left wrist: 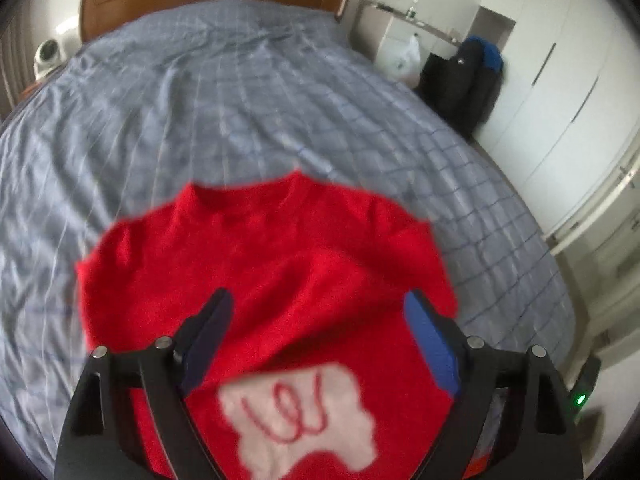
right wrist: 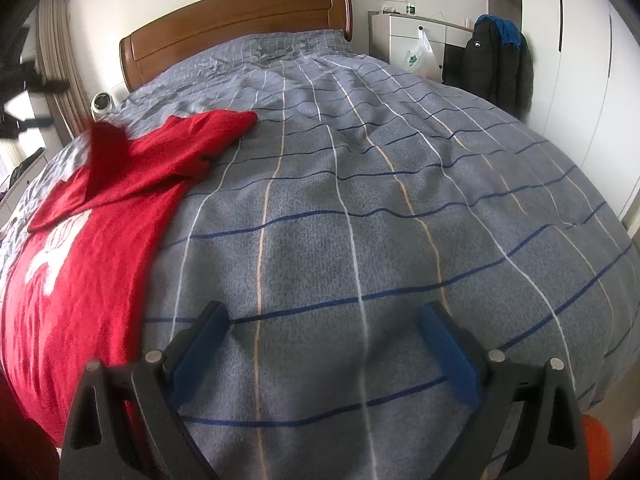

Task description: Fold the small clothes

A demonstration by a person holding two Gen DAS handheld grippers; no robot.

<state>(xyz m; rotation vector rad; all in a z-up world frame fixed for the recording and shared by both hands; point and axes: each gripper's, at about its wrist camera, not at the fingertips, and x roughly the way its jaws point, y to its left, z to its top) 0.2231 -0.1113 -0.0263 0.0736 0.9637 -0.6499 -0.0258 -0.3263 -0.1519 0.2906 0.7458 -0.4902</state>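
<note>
A small red sweater (left wrist: 260,248) lies flat on the grey checked bedspread (left wrist: 200,100), neck pointing toward the headboard, with a white patch (left wrist: 300,420) bearing a red scribble on its chest. My left gripper (left wrist: 320,312) hovers over the sweater's middle, jaws wide open, with nothing pinched between the blue pads (left wrist: 430,344). In the right wrist view the sweater (right wrist: 92,240) fills the left side, and one sleeve (right wrist: 192,136) lies folded across the body. My right gripper (right wrist: 324,316) stands open over bare bedspread (right wrist: 400,200) to the right of the sweater, holding nothing.
A wooden headboard (right wrist: 240,20) closes the far end of the bed. At the far right stand a white cabinet (right wrist: 412,36) with a plastic bag (right wrist: 420,56), a dark jacket (right wrist: 496,64) and white wardrobe doors (right wrist: 580,80). A white round device (right wrist: 102,104) sits at the far left.
</note>
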